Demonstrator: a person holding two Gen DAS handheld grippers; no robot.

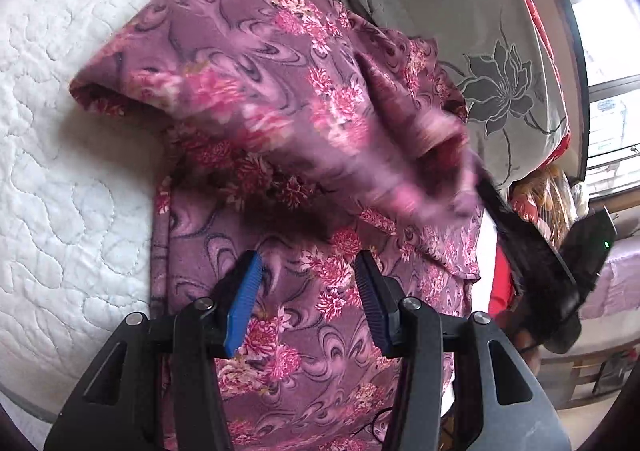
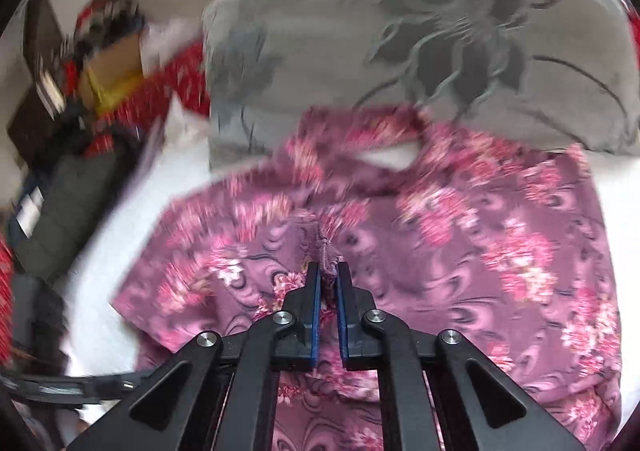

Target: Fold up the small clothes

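A purple garment with pink flower print [image 1: 280, 99] lies partly folded on a white quilted bed [image 1: 60, 171]. My left gripper [image 1: 308, 275] is open and empty, hovering just above the garment's near part. In the right wrist view my right gripper [image 2: 329, 271] is shut on a bunched edge of the same garment [image 2: 460, 243] and holds it lifted; the cloth is motion-blurred. The right gripper also shows as a dark blurred shape in the left wrist view [image 1: 532, 251], at the garment's right side.
A grey pillow with a dark flower design [image 1: 480, 63] lies at the head of the bed, also in the right wrist view [image 2: 420, 43]. Red patterned fabric [image 2: 168, 91] and a cardboard box [image 2: 112, 67] sit beyond the bed at left. A window [image 1: 608, 111] is at right.
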